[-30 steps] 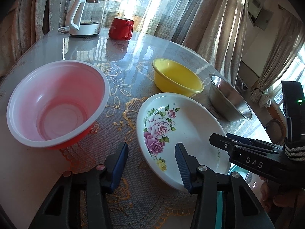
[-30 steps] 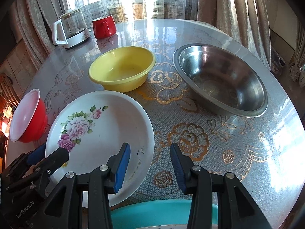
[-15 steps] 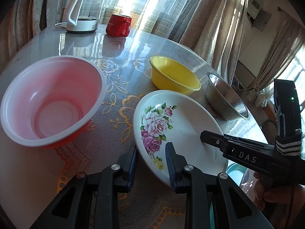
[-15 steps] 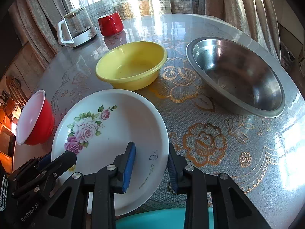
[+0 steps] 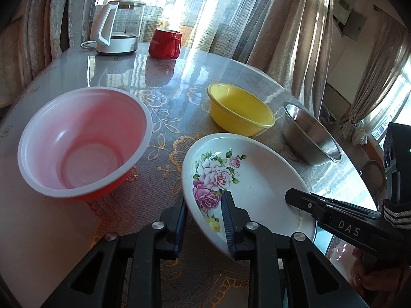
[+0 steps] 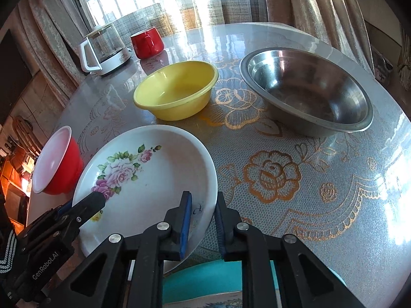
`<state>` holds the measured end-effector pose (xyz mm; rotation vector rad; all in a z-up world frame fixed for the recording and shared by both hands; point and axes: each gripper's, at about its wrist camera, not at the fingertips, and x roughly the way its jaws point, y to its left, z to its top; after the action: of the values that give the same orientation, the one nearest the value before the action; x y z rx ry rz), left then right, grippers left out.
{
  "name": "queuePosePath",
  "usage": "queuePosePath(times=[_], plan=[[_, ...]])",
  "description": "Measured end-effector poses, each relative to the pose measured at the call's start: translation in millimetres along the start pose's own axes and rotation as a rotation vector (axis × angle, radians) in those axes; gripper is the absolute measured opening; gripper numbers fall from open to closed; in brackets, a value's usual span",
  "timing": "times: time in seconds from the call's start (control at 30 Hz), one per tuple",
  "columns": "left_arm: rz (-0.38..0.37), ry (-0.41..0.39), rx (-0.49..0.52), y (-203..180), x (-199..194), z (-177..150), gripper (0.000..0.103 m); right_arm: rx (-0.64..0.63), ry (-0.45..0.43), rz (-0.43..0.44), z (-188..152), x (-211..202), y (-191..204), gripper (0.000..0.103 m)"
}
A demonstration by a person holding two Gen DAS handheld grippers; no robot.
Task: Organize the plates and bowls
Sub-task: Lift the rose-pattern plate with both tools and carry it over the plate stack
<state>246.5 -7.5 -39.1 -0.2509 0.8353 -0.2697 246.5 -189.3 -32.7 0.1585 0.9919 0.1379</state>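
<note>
- Between both sets of fingers right now: the white floral plate [image 5: 257,179], pinched at its near rim from two sides
- left gripper [image 5: 203,220] had its fingers wide a second ago with nothing in them; they've closed in and now clamp the plate's left edge, one finger under the rim and one on the inside
- right gripper [image 6: 203,220] did the same on the plate's right edge; its fingers were just closing and now squeeze the rim tight, blue pads [image 6: 186,220] on the inner face
- so my read is the grab is done and a two-handed lift comes next; the plate's near side already looks tipped up off the table [image 6: 321,205], though I can't say for sure
- beyond the left fingers, off to their left: a red bowl [image 5: 84,141] with a white inside, thin ribbed plastic by the look of it
- straight ahead past both fingers: a yellow bowl [image 6: 177,89], smooth plastic with a rolled lip
- ahead and right of the right fingers: a steel bowl [image 6: 305,87], wide, shiny, flat flanged rim
- plate is glossy, shallow, with pink roses, so probably slippery at the rim
- table has a glassy top over a gold lace cloth, very reflective
- something teal [image 6: 218,277] sits right under the right fingers; can't tell what it is
</note>
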Motion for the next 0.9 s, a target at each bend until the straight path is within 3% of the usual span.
queuePosePath(times=[0.9], plan=[[0.073, -0.132, 0.127, -22.0, -26.2, -8.7, 0.026, 0.056, -0.11, 0.06, -21.6, -45.2, -1.7, 0.017]])
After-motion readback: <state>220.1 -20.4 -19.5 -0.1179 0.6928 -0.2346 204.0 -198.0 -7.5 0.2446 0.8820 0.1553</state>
